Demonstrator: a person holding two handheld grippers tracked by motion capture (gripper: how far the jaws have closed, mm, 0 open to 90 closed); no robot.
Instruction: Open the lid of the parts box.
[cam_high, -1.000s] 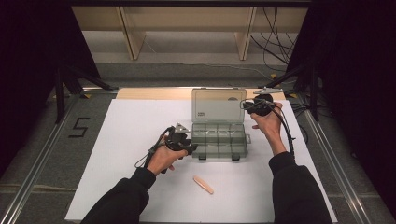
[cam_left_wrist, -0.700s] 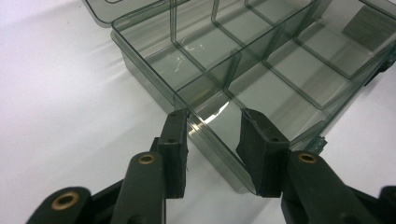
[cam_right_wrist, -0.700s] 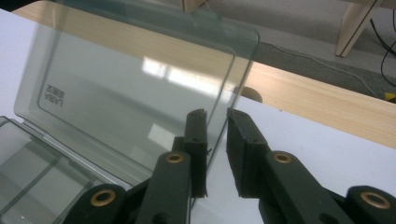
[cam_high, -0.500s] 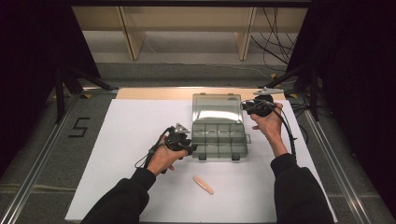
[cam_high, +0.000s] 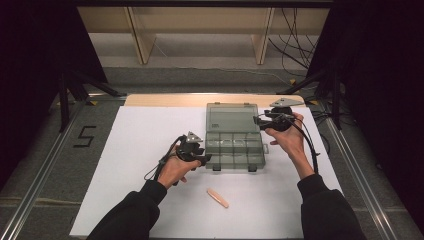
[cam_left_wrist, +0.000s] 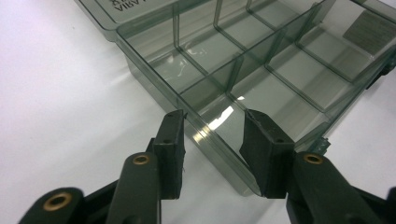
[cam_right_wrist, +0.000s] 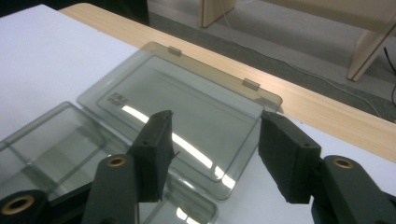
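1. Clear plastic box (cam_high: 234, 145) sits mid-table on white sheet (cam_high: 135, 150), lid (cam_high: 231, 118) flat open.
2. Left gripper (cam_high: 199, 159): jaws apart, straddling box's near-left wall.
3. Right gripper (cam_high: 261, 122): jaws wide, over lid's right edge, holding nothing.

I see both of my forearms in dark sleeves coming up from the bottom edge of the high view. My left hand (cam_high: 175, 169) holds the left gripper (cam_high: 206, 159) low, pointing to the right, jaws parted. My right hand (cam_high: 287, 139) is farther forward, wrist bent, holding the right gripper (cam_high: 258, 120) pointing left, jaws spread wide. A cable trails from each gripper.
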